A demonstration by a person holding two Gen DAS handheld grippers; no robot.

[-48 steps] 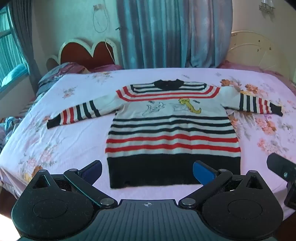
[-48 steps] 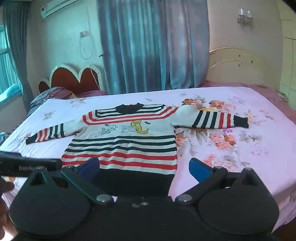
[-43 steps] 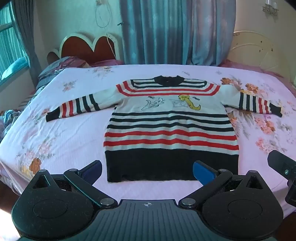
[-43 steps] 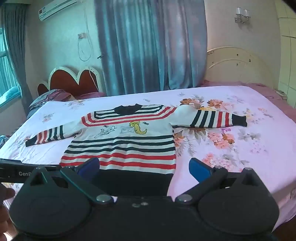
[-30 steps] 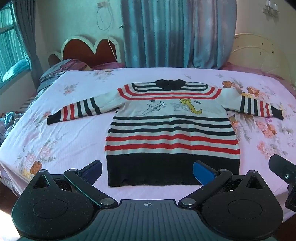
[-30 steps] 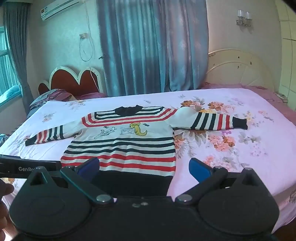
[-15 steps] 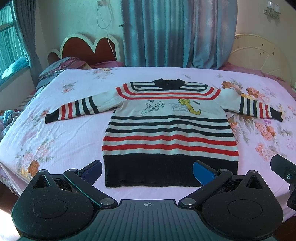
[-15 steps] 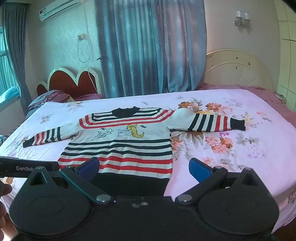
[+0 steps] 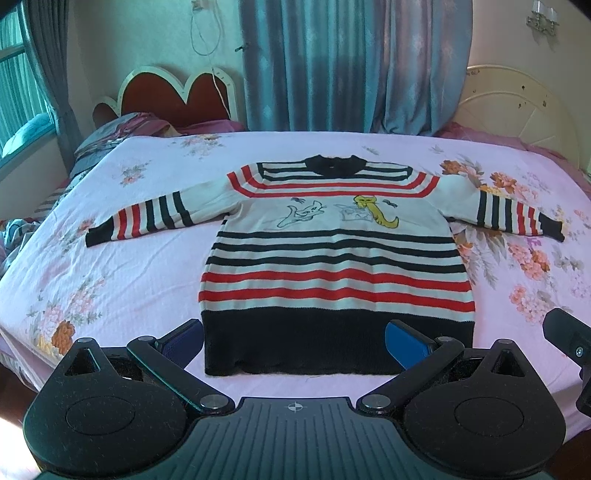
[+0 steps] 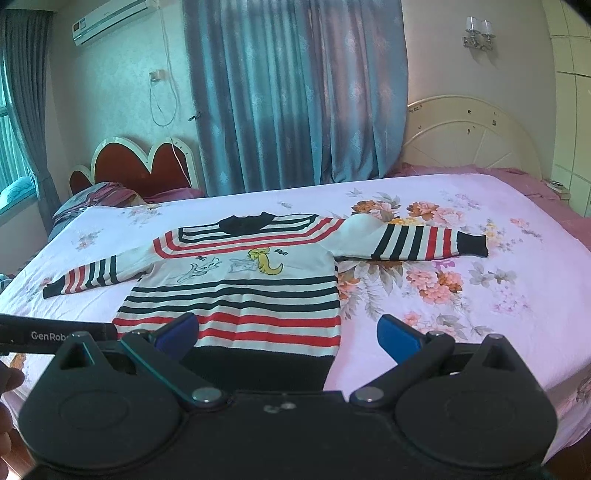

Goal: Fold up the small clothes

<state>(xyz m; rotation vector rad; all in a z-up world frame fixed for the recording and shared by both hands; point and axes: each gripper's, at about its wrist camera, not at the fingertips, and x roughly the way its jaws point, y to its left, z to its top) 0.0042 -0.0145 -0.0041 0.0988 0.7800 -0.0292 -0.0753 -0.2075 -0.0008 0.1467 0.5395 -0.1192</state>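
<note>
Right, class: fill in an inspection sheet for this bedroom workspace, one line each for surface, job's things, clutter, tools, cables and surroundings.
Surface: bed with a pink floral sheet, lightly creased.
Job's things: striped sweater lying flat, front up, both sleeves spread, not yet folded.
Clutter: bundled bedding by the headboard.
Tools: left tool open, at the sweater's hem, holding nothing; right tool open, near the hem's right corner, holding nothing.
Cables: white cord hanging on the wall.
Surroundings: blue curtains, air conditioner, wall lamp, window at left.
</note>
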